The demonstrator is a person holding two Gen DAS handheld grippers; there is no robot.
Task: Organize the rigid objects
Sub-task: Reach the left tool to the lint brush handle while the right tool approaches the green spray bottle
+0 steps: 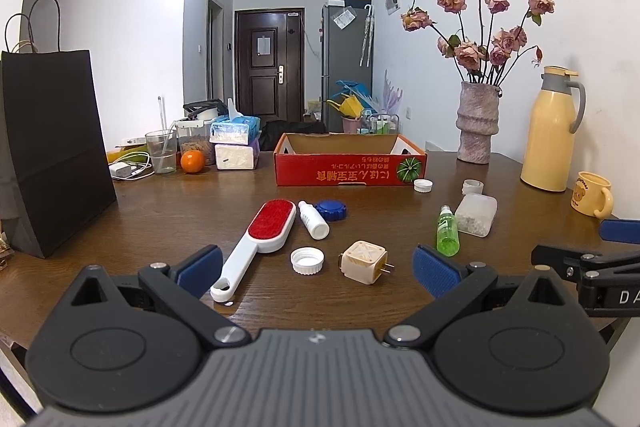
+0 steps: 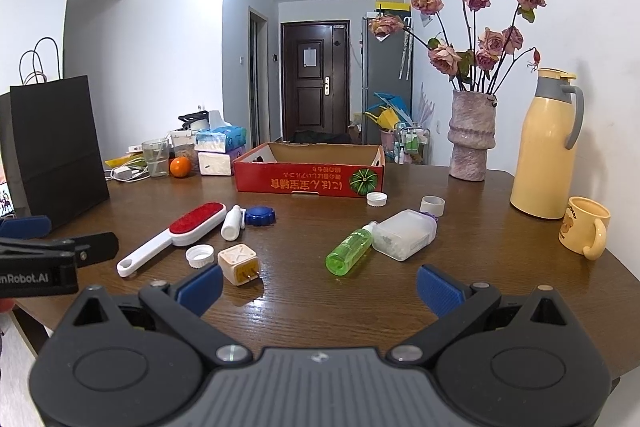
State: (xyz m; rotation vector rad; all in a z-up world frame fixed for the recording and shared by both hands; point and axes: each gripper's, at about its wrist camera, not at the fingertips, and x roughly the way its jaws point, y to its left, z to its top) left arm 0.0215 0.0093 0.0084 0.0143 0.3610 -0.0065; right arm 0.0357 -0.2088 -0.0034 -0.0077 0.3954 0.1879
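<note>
Loose items lie on the brown table in front of an open red cardboard box (image 1: pixel 348 169) (image 2: pixel 308 179): a red-and-white lint brush (image 1: pixel 256 243) (image 2: pixel 176 237), a small white bottle (image 1: pixel 314 219) (image 2: pixel 232 223), a blue cap (image 1: pixel 331 209) (image 2: pixel 260 215), a white cap (image 1: pixel 307 260) (image 2: pixel 199 255), a cream plug adapter (image 1: pixel 363 261) (image 2: pixel 238 263), a green bottle (image 1: pixel 447 231) (image 2: pixel 348 251) and a clear plastic container (image 1: pixel 476 215) (image 2: pixel 404 235). My left gripper (image 1: pixel 316 273) is open and empty before the brush and adapter. My right gripper (image 2: pixel 320 285) is open and empty before the green bottle.
A black paper bag (image 1: pixel 52 155) stands at the left. A vase of dried roses (image 1: pixel 478 123), a yellow thermos (image 1: pixel 552 135) and a yellow mug (image 1: pixel 592 194) stand at the right. A glass, an orange (image 1: pixel 192 161), tissue packs and cables sit at the back left. Two more caps (image 2: pixel 377 199) (image 2: pixel 432 205) lie by the box.
</note>
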